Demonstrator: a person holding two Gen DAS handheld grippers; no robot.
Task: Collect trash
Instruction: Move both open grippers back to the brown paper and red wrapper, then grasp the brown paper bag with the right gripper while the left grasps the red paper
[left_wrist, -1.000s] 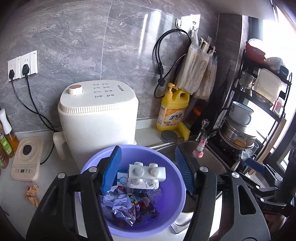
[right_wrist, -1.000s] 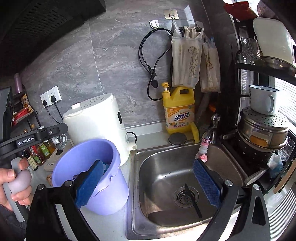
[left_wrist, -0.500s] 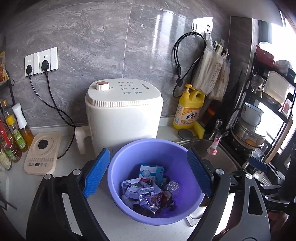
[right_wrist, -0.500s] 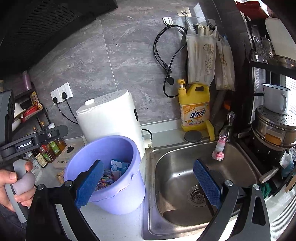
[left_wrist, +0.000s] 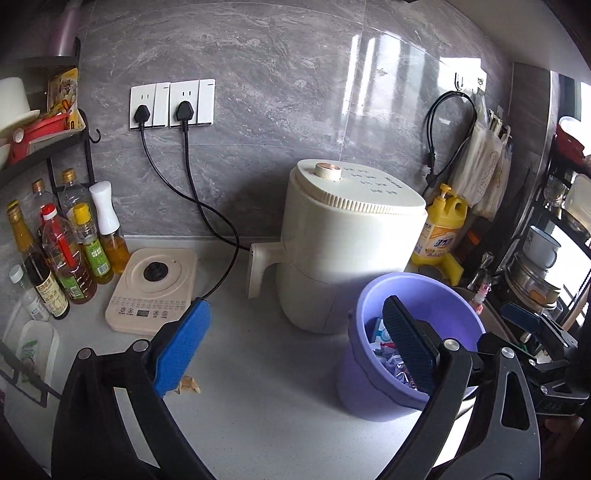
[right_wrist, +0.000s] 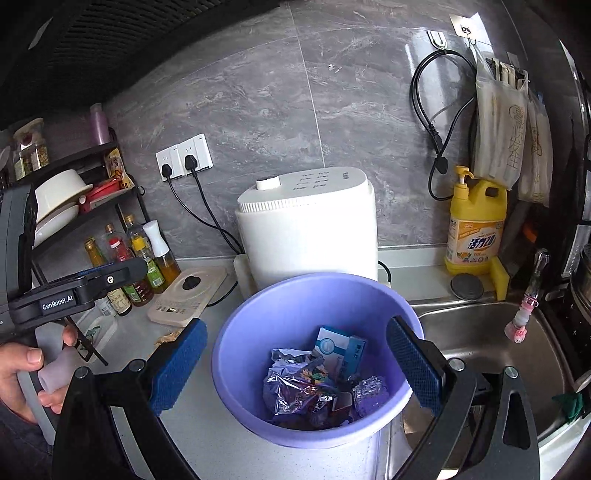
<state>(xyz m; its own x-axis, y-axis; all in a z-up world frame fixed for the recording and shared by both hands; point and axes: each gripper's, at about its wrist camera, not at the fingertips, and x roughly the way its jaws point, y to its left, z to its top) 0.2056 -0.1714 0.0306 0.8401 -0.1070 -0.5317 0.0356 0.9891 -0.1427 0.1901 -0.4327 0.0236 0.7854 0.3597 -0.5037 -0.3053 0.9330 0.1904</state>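
A purple bucket (left_wrist: 373, 384) stands on the grey counter beside the sink; it also shows in the right wrist view (right_wrist: 251, 354). It holds crumpled foil wrappers (right_wrist: 295, 391) and a small blue-and-white box (right_wrist: 341, 349). A crumpled tan wrapper (left_wrist: 189, 385) lies on the counter just right of my left gripper's left pad; it also shows in the right wrist view (right_wrist: 168, 338). My left gripper (left_wrist: 295, 347) is open and empty, left of the bucket. My right gripper (right_wrist: 295, 365) is open and empty, its jaws wide on either side of the bucket's mouth.
A white air fryer (left_wrist: 347, 251) stands behind the bucket. A cream induction plate (left_wrist: 155, 288) and several oil bottles (left_wrist: 66, 258) are at the left. A yellow detergent bottle (right_wrist: 474, 225) and the steel sink (right_wrist: 491, 339) are at the right.
My left gripper has let the white blister pack drop into the bucket, then pulled back and swung left. My right gripper has moved left from over the sink to over the bucket.
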